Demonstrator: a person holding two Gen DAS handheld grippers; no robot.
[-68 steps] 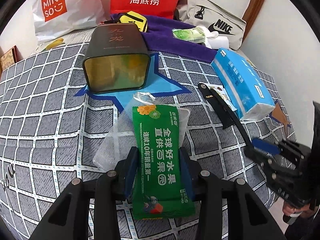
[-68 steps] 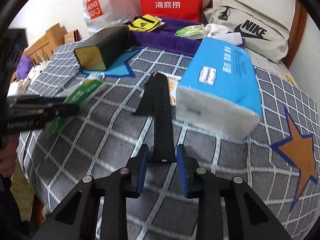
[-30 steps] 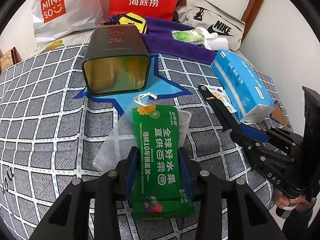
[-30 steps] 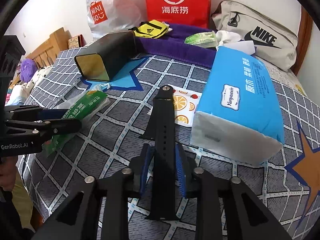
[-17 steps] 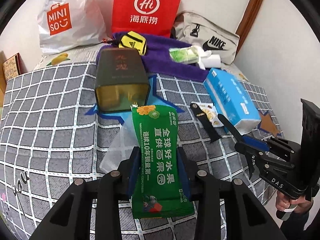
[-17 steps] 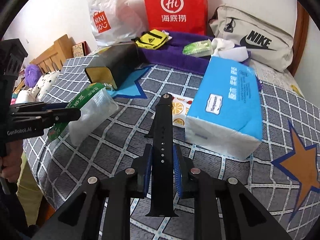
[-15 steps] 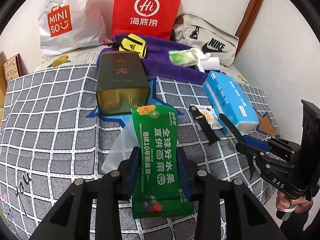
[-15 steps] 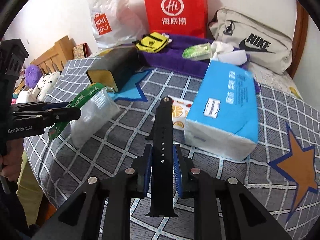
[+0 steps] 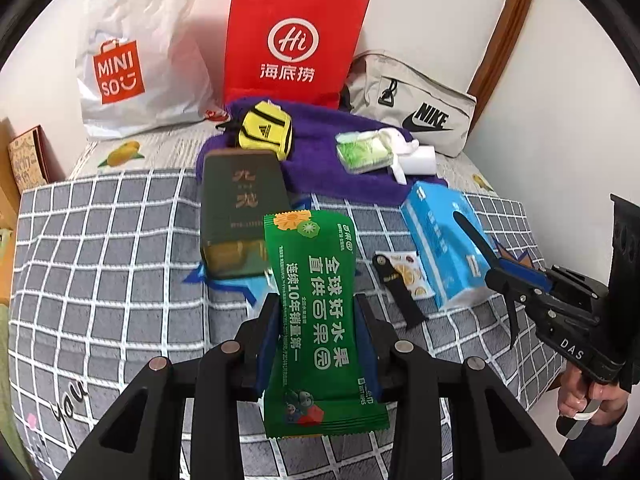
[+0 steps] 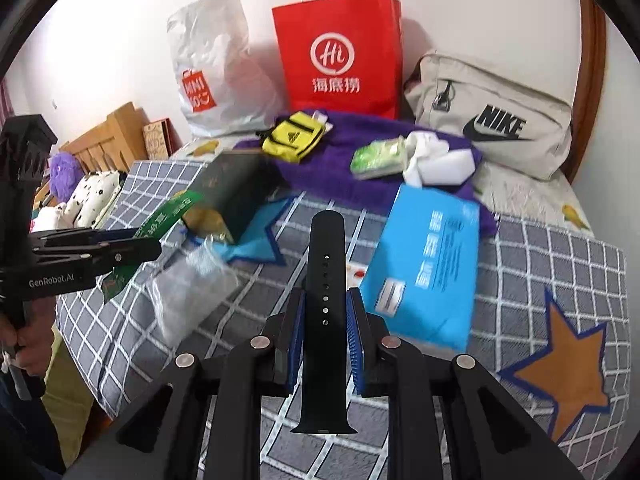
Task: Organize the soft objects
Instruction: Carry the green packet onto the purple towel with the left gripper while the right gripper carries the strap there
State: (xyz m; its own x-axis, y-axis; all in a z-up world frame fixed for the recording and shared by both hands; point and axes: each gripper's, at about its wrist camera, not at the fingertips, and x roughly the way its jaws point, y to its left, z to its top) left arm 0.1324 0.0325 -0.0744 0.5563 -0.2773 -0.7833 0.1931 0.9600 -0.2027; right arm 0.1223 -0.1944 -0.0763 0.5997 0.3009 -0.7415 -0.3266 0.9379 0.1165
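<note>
My left gripper (image 9: 316, 320) is shut on a green wet-wipes packet (image 9: 316, 304) and holds it up above the checked bed cover (image 9: 100, 240). The packet also shows in the right wrist view (image 10: 166, 216). My right gripper (image 10: 325, 320) is shut on a black watch strap (image 10: 326, 280), lifted off the bed; it shows in the left wrist view (image 9: 474, 236) too. A second black strap piece (image 9: 400, 292) lies on the bed beside a fruit-print card (image 9: 408, 276). A clear plastic bag (image 10: 188, 284) lies on the cover below the left gripper.
A dark tin box (image 9: 240, 216) lies on its side on a blue star. A blue tissue pack (image 10: 428, 268) sits right of the strap. Behind are a purple towel (image 9: 320, 160) with a yellow pouch (image 9: 264, 130) and green wipes (image 9: 362, 152), a red bag (image 9: 292, 40), a white bag (image 9: 132, 56) and a Nike bag (image 9: 412, 108).
Both grippers have risen and drawn back from the bed, each carrying its object. The strap has left the cover; the clear bag has dropped away from the packet.
</note>
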